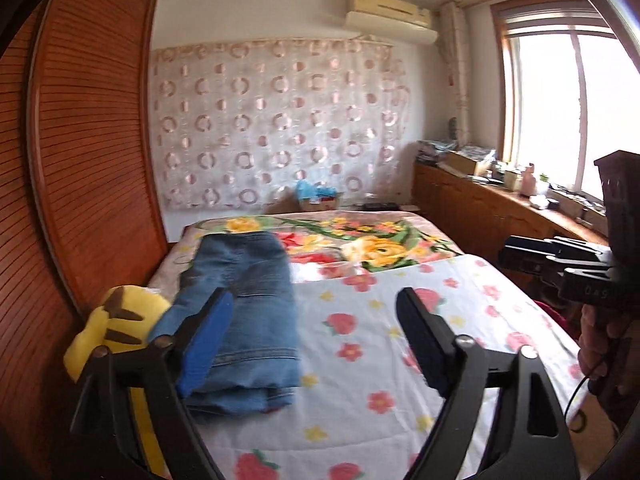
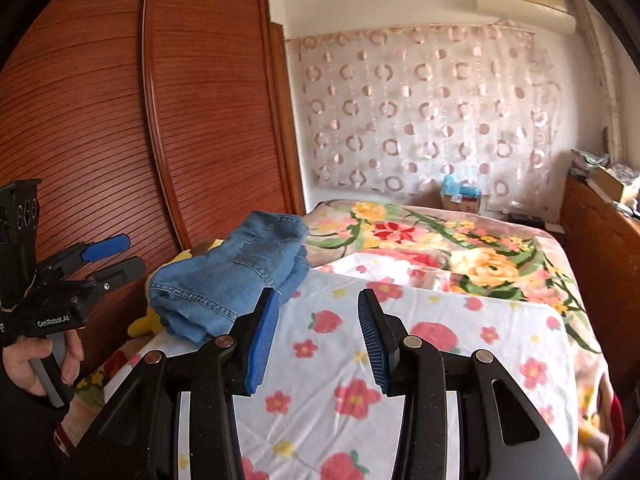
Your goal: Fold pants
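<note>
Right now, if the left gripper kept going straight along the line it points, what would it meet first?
Probably the floral sheet on the bed. The left gripper is open with nothing between its fingers, aimed slightly downward just right of the folded jeans. Its blue-padded finger might brush the jeans' edge; depth is unclear.

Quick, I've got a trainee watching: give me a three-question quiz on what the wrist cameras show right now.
1. True or false: the jeans lie folded on the bed.
2. Does either the left gripper or the right gripper hold the jeans: A left, B right, C neither?
3. What yellow thing sits beside the jeans, towards the wardrobe?

Key: 1 true. 2 C, both open. 3 a plush toy.
</note>
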A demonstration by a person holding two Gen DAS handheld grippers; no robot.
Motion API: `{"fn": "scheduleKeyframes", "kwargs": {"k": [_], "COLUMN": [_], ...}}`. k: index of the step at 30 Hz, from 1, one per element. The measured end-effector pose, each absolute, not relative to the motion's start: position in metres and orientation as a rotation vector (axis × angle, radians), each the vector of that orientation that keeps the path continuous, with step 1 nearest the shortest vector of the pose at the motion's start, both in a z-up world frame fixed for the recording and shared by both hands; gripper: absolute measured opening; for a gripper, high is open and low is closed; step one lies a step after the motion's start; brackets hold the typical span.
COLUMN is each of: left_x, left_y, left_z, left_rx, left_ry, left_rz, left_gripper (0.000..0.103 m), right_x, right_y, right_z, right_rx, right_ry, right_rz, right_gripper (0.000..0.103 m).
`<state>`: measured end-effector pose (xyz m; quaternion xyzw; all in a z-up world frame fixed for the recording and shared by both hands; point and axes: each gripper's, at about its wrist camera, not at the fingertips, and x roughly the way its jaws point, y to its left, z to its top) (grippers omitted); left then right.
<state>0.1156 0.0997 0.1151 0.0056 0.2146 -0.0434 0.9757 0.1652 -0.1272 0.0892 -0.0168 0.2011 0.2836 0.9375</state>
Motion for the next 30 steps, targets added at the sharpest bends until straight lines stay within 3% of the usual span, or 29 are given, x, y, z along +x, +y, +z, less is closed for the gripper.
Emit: {"fn": "scheduleKeyframes", "kwargs": {"k": [4,7,9,15,30], "left_x": [0.106,0.098,0.093,0.078,0.066], "left_y": [0.082,0.069,0.061,0.044,0.032], "left_z": [0.125,0.133,0.137,0.148,0.150], "left_rx": [0.012,0.012,0.019,0.017,0.003], "left_ry": [0.403,0.390,0.386,0.393,0.397], "left_rz": [-0.103,-0.129,-0.138,-0.092,-0.088], "left_gripper": [0.103,0.103,0.103,0.103,0.103], "right_x": [0.143,0.127,0.114,0.086,0.044], "right_y": [-0.142,-0.147,-0.149,-0.152,-0.129], "right_z": [0.092,0.095,0.099,0.107,0.101], "right_rx": [-0.017,-0.014,-0.014,0.002,0.018], "right_ry": [0.397,0.384,0.367,0.338,0.311], "right_rz": [0.539,0.500,0.467,0.380,0.305], "right_gripper": [0.043,0.043,0.054,0.067,0.070]}}
